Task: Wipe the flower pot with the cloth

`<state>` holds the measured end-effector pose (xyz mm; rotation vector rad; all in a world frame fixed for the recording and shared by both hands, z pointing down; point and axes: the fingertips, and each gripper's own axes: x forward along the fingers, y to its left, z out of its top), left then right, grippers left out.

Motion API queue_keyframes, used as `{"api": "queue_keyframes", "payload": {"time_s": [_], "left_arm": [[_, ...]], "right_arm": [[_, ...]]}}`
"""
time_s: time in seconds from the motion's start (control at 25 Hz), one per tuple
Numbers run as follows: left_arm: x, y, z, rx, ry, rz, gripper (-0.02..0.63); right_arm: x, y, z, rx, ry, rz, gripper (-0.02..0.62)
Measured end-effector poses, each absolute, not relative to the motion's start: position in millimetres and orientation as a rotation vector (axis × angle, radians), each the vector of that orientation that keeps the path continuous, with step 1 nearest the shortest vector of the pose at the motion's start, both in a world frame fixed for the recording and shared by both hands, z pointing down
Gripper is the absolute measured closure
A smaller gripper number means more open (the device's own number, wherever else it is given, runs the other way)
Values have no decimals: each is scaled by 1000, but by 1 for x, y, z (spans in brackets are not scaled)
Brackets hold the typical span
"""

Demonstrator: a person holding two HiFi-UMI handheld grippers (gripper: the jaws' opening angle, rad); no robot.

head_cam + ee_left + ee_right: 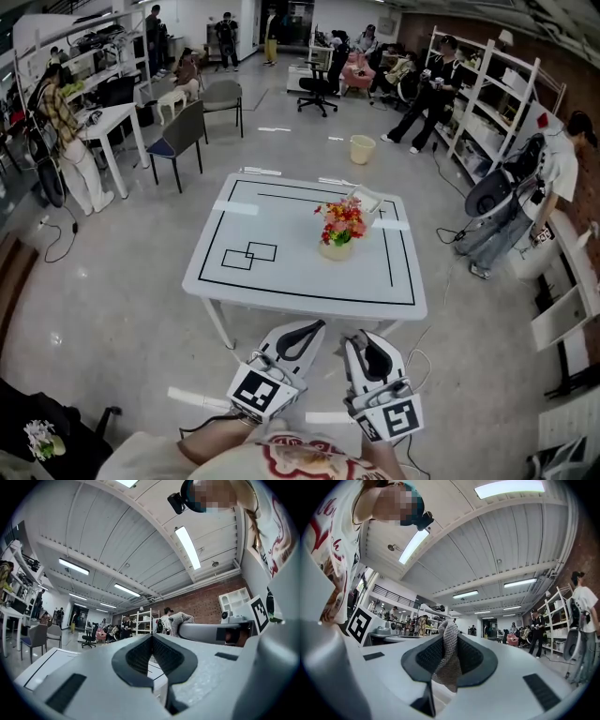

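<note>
Both level, left claw [309,328] closed, right claw [361,339] pinching cloth [447,663]

A white desk [300,272] bears black taped lines and two overlapping rectangles [249,255]. Beyond it a pale bucket [362,148] stands on the floor; white shelving [494,108] lines the right.

Flower pot [337,246] sat on table [281,281], right of centre. I held left gripper [312,327] beside right gripper [362,337] before its near edge, cloth [447,653] between the right one's jaws.

Left gripper [314,328] closed, right gripper [358,339] on cloth [447,656]
</note>
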<state>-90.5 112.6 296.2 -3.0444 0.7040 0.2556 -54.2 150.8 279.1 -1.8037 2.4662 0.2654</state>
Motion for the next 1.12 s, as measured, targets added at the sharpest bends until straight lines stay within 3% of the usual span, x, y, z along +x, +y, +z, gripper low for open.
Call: {"api": "queue_keyframes", "payload": {"time_s": [0.44,1.12], "left_arm": [[-84,100,308,-3054,648,191,604],[-21,1,305,-3014,712,217,604]], "right_arm": [[-57,134,283,-1811,2462,242,526],[9,38,283,-1765,2477,283,526]]}}
